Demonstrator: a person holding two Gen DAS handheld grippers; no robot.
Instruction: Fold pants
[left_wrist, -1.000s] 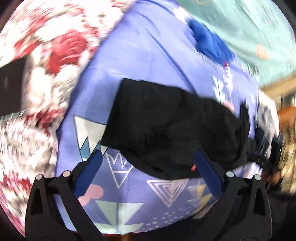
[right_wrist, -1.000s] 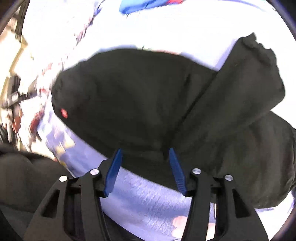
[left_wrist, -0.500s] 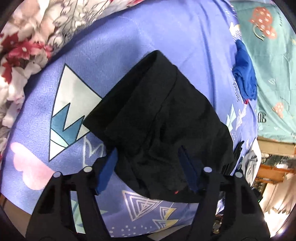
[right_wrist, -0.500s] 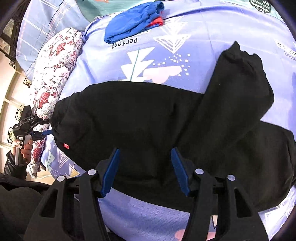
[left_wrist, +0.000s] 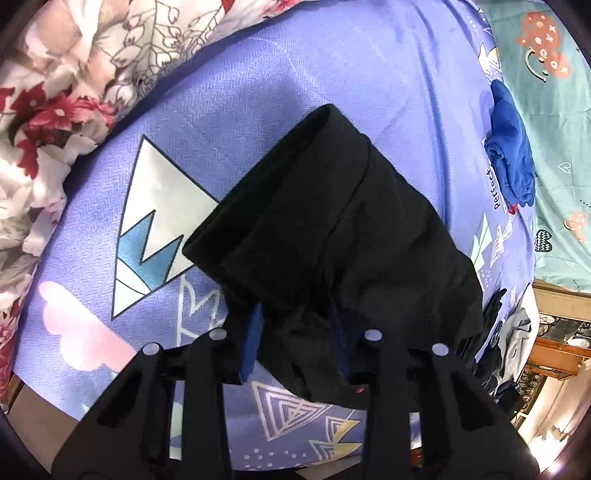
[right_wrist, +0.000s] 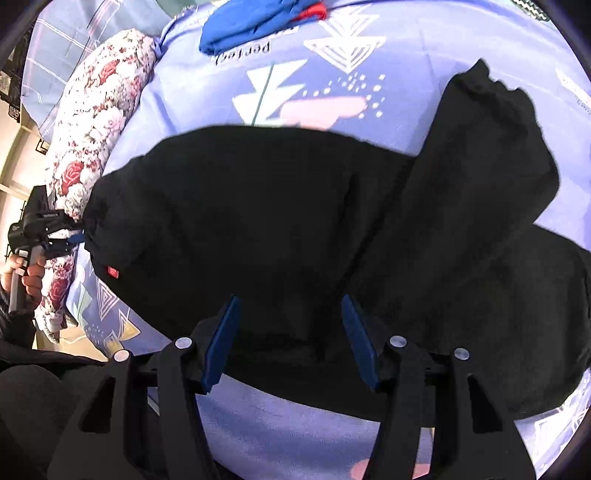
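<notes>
Left wrist view – pants: the black pants (left_wrist: 332, 236) lay on the bed's purple sheet (left_wrist: 258, 92), one end bunched toward the camera.
Left wrist view – left tool: the left tool (left_wrist: 295, 332) had just been closing, and a fold of black cloth stood gathered between its blue pads, which looked to be pressing on it.
Left wrist view – surroundings: a floral quilt (left_wrist: 55, 110) lay at the left, a blue garment (left_wrist: 511, 155) far right.
Right wrist view – right tool: the right tool (right_wrist: 288, 339) hung half open over the near edge of the pants (right_wrist: 295, 221), gripping nothing.
Right wrist view – layout: one leg lay folded across at the right.
Step, I'd judge: taking hold of both ends before a fold.
Next move, I'd guess: the right tool must lower and pinch its edge.
</notes>
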